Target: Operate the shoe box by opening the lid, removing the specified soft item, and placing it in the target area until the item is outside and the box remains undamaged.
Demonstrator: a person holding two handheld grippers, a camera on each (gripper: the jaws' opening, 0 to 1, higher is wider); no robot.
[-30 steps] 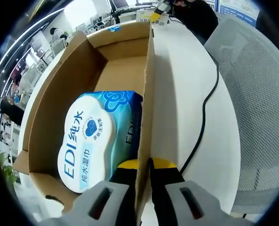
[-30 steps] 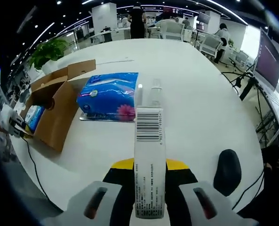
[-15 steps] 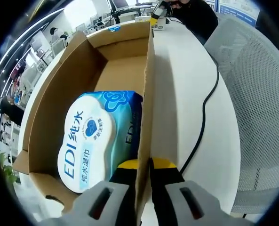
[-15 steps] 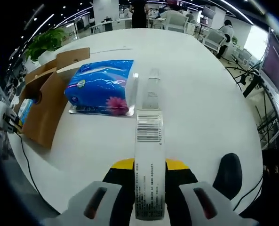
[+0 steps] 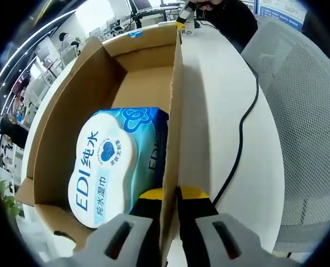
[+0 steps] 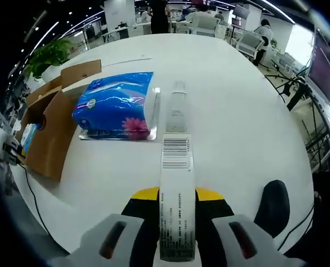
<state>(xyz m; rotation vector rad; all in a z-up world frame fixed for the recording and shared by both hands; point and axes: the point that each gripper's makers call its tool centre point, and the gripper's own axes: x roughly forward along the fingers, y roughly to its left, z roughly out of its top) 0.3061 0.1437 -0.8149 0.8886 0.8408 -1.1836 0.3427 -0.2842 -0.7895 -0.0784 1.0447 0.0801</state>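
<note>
Left gripper view
Left tongs (image 5: pixel 169 194): closed on the box wall, one jaw inside, one outside
Box (image 5: pixel 178 100): open cardboard, lying on the white tabletop (image 5: pixel 220 105)
Wipes (image 5: pixel 106 161): soft blue-and-white pack inside the box, at the near end, against the pinched wall
Cable (image 5: pixel 240 139): black, running over the tabletop beside the box
Chair (image 5: pixel 298 128): grey mesh, past the tabletop edge

Right gripper view
Right tongs (image 6: pixel 176 203): closed on a long white carton (image 6: pixel 176 189) with a barcode, which points away from the camera
Bottle (image 6: pixel 177 105): clear, lying on the tabletop (image 6: pixel 237 105) just beyond the carton's far end
Tissues (image 6: pixel 117 103): blue pack with a pink flower, just beside the bottle
Box (image 6: pixel 48 133): to the left, near the tabletop edge, flaps open
Left tongs (image 6: pixel 9 147): at the box's near corner
Mouse (image 6: pixel 273 200): black, near the right tongs
Plant (image 6: pixel 50 55): green, beyond the box
</note>
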